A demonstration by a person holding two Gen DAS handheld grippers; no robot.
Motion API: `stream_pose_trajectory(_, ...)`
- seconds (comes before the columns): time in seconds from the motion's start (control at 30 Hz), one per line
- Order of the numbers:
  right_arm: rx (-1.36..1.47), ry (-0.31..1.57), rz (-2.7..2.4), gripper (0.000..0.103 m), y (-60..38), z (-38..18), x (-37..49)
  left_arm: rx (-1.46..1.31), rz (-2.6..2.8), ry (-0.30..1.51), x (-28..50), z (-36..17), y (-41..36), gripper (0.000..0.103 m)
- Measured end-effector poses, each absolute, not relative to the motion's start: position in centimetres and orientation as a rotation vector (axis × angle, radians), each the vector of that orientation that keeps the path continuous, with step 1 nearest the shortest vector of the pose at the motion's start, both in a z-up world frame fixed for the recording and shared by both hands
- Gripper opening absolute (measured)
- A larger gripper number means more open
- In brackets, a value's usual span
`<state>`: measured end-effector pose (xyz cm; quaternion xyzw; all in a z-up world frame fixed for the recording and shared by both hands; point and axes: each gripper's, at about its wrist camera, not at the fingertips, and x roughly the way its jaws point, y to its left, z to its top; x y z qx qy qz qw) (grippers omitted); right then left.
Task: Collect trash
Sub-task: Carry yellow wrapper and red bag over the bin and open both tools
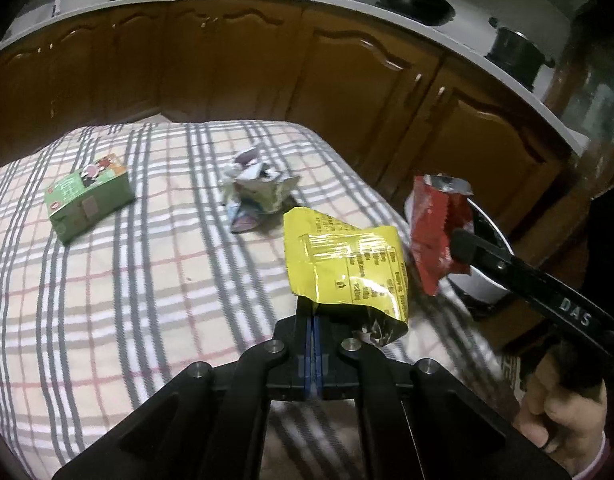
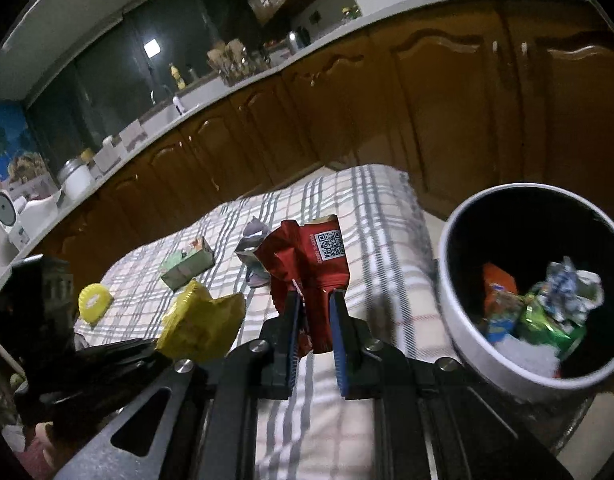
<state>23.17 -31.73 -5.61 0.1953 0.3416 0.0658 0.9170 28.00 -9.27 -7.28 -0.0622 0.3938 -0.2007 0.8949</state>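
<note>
A: While both wrappers hang over the checked tablecloth, what's gripped?
B: left gripper pinches the yellow wrapper; right gripper clamps the red wrapper, white bin just right.

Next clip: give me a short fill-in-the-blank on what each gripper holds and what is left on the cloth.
The left gripper is shut on a crinkled ____ foil wrapper.
The right gripper pinches a ____ foil wrapper bearing a QR code.
A green ____ lies on the checked cloth.

Missing: yellow; red; carton
</note>
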Motion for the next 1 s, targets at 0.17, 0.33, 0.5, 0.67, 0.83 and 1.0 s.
stream_pose_trajectory(0.17,0.422,0.673,0.097,0.014,-33.4,-4.9,20.7,-0.093,-0.434,0.814,27.0,-6.6,-11.2,0.000)
stream_pose_trajectory(0.33,0.448,0.641,0.065,0.014,-35.0,-4.5,18.3,-0.047,-0.455,0.805,25.8,-5.9,-13.2,0.000)
stream_pose_trajectory(0.5,0.465,0.621,0.035,0.014,-36.6,-4.4,16.5,-0.006,-0.481,0.805,25.0,-5.4,-15.4,0.000)
stream_pose_trajectory(0.67,0.474,0.602,0.002,0.014,-38.3,-4.4,15.1,0.021,-0.503,0.805,24.9,-5.1,-17.3,0.000)
stream_pose_trajectory(0.83,0.490,0.584,-0.031,0.014,-40.0,-4.3,14.3,0.039,-0.523,0.801,25.1,-4.8,-19.3,0.000)
stream_pose_trajectory(1.0,0.496,0.576,-0.057,0.014,-41.6,-4.5,13.9,0.053,-0.540,0.799,25.6,-4.4,-21.0,0.000)
